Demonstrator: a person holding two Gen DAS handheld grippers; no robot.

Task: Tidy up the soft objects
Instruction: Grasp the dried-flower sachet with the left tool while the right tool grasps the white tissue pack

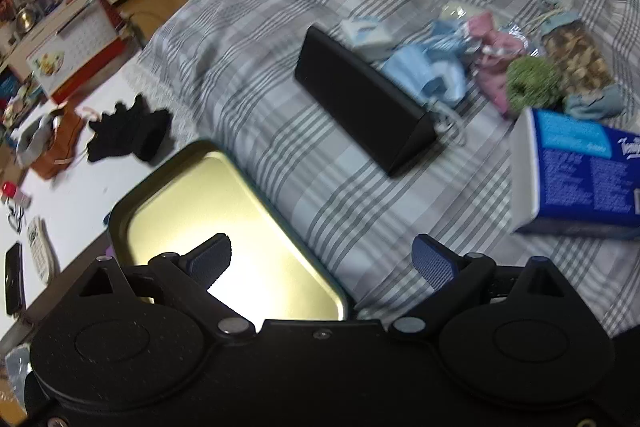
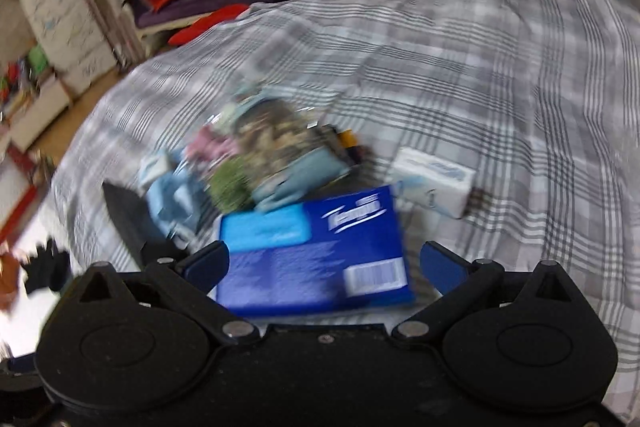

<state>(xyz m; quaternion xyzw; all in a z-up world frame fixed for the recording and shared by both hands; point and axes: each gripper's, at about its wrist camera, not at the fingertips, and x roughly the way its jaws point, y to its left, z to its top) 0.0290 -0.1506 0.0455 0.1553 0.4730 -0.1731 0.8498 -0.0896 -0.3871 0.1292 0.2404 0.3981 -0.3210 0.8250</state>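
Observation:
A heap of soft things lies on the plaid bedspread [image 1: 304,27]: light blue cloth [image 1: 428,75], pink fabric [image 1: 496,59], a green pom-pom [image 1: 532,83] and a patterned pouch [image 1: 580,59]. My left gripper [image 1: 324,261] is open and holds nothing, hanging over a gold metal tray [image 1: 192,203]. My right gripper [image 2: 324,265] is also open. A blue tissue box [image 2: 312,251] lies on the bed under and between its fingers, with a gap at the right finger. The right wrist view is blurred but shows the heap: pouch [image 2: 276,139], pom-pom [image 2: 230,187], blue cloth [image 2: 172,195].
A long black box [image 1: 360,99] lies between the tray and the heap. A white tissue box [image 2: 436,183] sits to the right of the heap. Black gloves [image 1: 128,135] and small clutter rest on a white table [image 1: 80,195] at the left. Furniture and a TV stand beyond.

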